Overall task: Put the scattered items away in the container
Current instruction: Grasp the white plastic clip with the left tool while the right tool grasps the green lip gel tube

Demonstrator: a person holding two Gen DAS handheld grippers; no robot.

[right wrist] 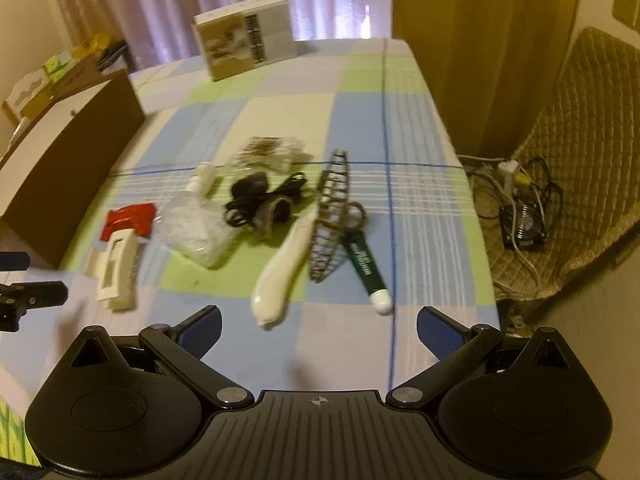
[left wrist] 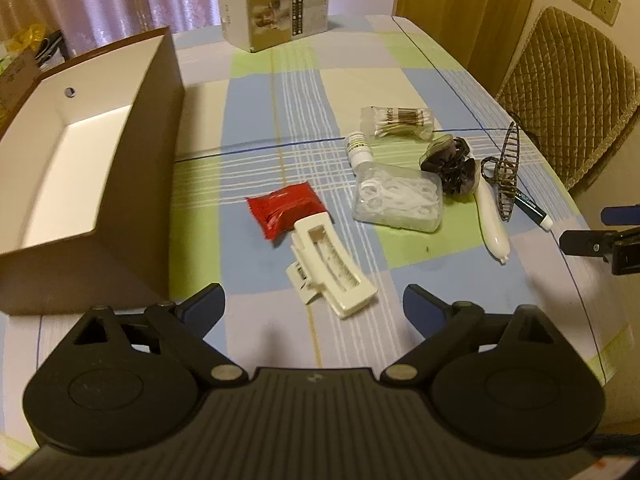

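Clip (left wrist: 332,268) first: the cream hair clip lies just ahead of your left claw (left wrist: 314,304), whose jaws stand apart and empty. Rigid, light plastic, probably slick; pinch it across its narrow sides. Beyond it sits the soft red pack (left wrist: 286,210). Your right claw (right wrist: 318,330) also gapes empty. Box (left wrist: 60,168) waits at left.

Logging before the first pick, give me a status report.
Left hand-held gripper open, empty; right hand-held gripper too. Box empty, items still scattered. White hair clip nearest left, path clear.
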